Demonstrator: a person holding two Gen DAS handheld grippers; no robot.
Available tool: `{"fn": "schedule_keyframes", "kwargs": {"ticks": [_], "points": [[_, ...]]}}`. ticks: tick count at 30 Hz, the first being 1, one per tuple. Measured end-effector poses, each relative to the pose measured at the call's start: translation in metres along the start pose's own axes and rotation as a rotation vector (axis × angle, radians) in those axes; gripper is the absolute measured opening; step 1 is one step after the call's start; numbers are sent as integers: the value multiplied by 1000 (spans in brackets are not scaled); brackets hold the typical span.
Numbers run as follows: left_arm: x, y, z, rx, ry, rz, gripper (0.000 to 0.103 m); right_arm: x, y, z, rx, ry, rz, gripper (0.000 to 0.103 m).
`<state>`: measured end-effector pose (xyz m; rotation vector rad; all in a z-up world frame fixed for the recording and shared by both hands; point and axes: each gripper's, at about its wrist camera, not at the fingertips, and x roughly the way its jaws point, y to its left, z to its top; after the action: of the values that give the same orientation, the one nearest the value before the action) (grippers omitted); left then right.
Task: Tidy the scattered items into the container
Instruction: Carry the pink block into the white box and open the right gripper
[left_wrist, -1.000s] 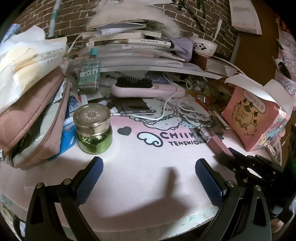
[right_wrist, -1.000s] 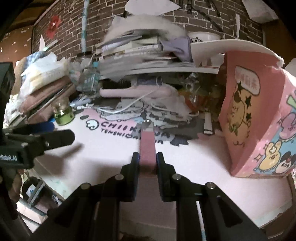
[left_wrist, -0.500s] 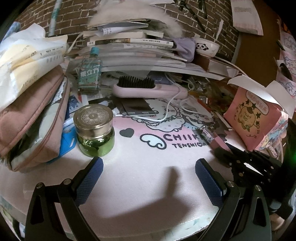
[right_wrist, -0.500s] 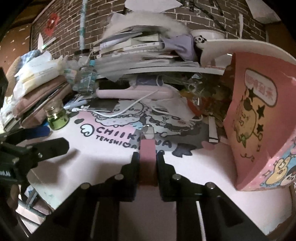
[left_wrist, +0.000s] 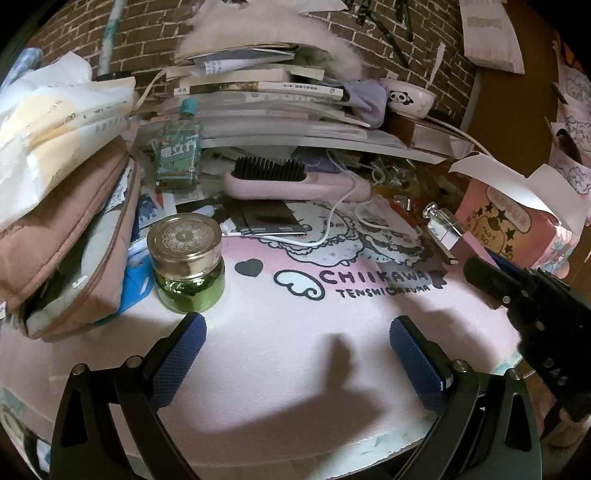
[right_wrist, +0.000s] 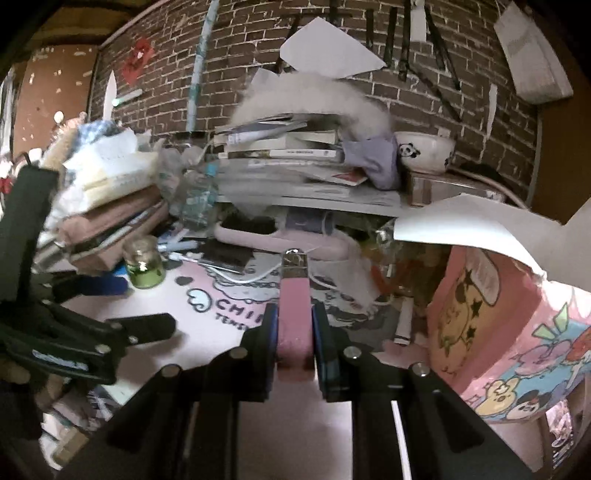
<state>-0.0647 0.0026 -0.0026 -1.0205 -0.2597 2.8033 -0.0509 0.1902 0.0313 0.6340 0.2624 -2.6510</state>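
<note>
Pink bottle (right_wrist: 293, 314): clamped in right gripper (right_wrist: 294, 334), lifted, awaiting carry into pink box (right_wrist: 517, 332); left gripper (left_wrist: 295, 354) spread, empty, near green jar (left_wrist: 188, 266).

Left gripper (left_wrist: 297, 347): black frame arms with triangular cut-outs, silver round screws at the joints, fingers (left_wrist: 177, 354) padded in dark blue textured rubber. Right gripper (right_wrist: 294, 338): matte black linkage bars, silver screws, blue pad faces. White lettering is seen on a black body, blurred.
</note>
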Motion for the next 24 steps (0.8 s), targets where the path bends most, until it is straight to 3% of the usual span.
{"fn": "schedule_keyframes", "kwargs": {"ticks": [5,10,13,16,19,24], "points": [[-3,-3,0,2,-3,10,100,-20,-11,16,50,-28,116,15],[-5,-7,1,8,-8,9,100,-59,-34,49,60,-104,117,15],[-6,-9,1,11,-9,9,100,-73,-55,63,84,-101,72,15],[-6,-11,1,14,-11,8,100,-79,-84,72,119,-71,-29,15],[-6,-11,1,14,-9,10,100,-75,-113,74,163,-19,-116,15],[-7,-13,2,17,-4,12,100,-60,-149,68,226,66,-183,15]]}}
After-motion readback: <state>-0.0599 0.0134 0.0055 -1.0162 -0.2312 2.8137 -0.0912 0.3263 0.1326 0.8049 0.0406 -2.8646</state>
